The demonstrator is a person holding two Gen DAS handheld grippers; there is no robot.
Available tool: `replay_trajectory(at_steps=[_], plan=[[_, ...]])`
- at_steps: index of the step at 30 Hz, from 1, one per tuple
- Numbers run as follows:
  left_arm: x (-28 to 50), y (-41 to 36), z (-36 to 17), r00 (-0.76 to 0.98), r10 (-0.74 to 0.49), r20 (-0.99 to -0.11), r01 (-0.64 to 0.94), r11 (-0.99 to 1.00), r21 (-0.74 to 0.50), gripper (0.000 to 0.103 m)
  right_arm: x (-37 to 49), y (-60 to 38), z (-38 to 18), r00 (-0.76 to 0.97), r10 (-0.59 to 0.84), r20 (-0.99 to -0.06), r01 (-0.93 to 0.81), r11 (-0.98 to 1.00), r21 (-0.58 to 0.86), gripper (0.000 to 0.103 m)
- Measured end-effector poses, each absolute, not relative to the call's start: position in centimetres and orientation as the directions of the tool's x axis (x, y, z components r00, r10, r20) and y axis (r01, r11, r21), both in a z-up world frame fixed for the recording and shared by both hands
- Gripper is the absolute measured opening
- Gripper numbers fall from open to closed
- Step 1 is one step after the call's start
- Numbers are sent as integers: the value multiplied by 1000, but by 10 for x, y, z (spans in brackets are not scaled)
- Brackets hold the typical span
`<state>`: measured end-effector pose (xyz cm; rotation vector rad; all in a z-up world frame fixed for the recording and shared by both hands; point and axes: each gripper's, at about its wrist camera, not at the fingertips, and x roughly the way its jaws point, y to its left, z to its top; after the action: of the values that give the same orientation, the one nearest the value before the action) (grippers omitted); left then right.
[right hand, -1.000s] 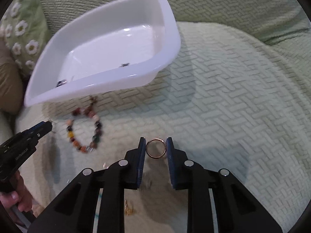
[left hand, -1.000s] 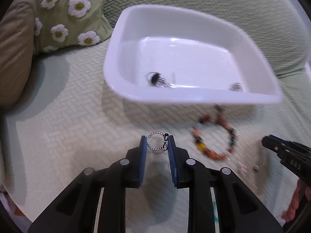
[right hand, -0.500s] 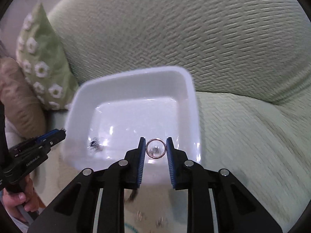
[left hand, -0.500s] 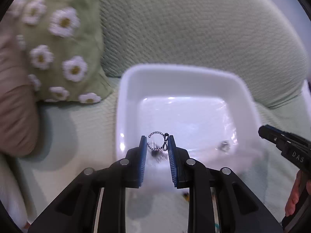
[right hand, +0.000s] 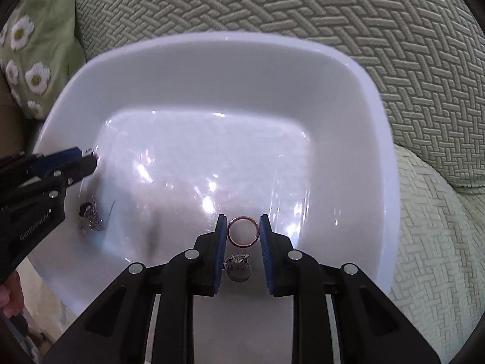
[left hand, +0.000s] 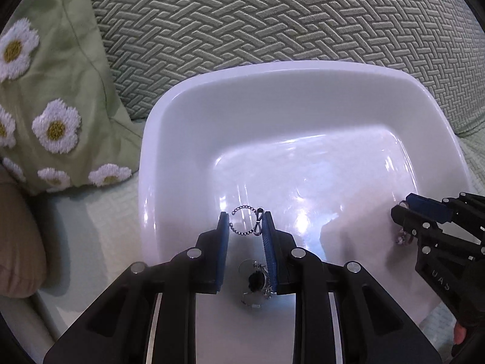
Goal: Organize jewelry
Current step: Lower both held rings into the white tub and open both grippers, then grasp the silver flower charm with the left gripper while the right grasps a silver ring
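Observation:
A white plastic tray sits on the green sofa; it also shows in the right wrist view. My left gripper is shut on a silver beaded ring and holds it above the tray's near left part. A dark-stoned silver piece lies on the tray floor below it. My right gripper is shut on a rose-gold ring above the tray's near right part. A small silver piece lies under it. The right gripper shows in the left wrist view, the left gripper in the right wrist view.
A green daisy cushion and a brown cushion lie left of the tray. The sofa backrest rises right behind it. The sofa seat extends to the right.
Both grippers have moved forward from the sofa seat to above the tray, each still holding its ring. The beaded bracelet on the seat has dropped out of view.

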<state>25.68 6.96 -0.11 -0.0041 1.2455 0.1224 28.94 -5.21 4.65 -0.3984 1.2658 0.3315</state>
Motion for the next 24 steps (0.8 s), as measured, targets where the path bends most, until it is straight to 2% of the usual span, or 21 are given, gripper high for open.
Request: replay_trajectory(at_steps=[3, 5, 6, 7, 10, 15, 17, 22, 24], plan=[[255, 71, 2, 318, 67, -946, -101, 994, 36, 22, 288, -47, 46, 274, 12, -962, -446, 888, -116, 25], [253, 77, 8, 337, 67, -939, -120, 992, 28, 23, 284, -46, 56, 290, 24, -957, -448, 887, -114, 30], [252, 81, 15, 352, 63, -934, -126, 992, 20, 25, 281, -49, 67, 308, 32, -951, -450, 885, -116, 38], [247, 83, 25, 374, 54, -926, -136, 991, 3, 29, 276, -51, 79, 335, 41, -941, -451, 884, -122, 47], [220, 91, 60, 454, 30, -891, -165, 985, -51, 43, 260, -57, 111, 392, 81, -916, -441, 891, -110, 54], [157, 90, 95, 533, 31, -845, -190, 978, -84, 47, 218, -87, 147, 434, 146, -889, -387, 921, -38, 63], [133, 88, 96, 549, 12, -836, -197, 973, -116, 54, 202, -101, 151, 449, 157, -880, -370, 929, -23, 68], [74, 75, 62, 455, -61, -888, -172, 973, -155, 54, 163, -144, 122, 374, 153, -915, -297, 954, 38, 71], [66, 58, 41, 392, -65, -918, -139, 982, -129, 54, 146, -158, 112, 340, 129, -932, -286, 958, 28, 71]])
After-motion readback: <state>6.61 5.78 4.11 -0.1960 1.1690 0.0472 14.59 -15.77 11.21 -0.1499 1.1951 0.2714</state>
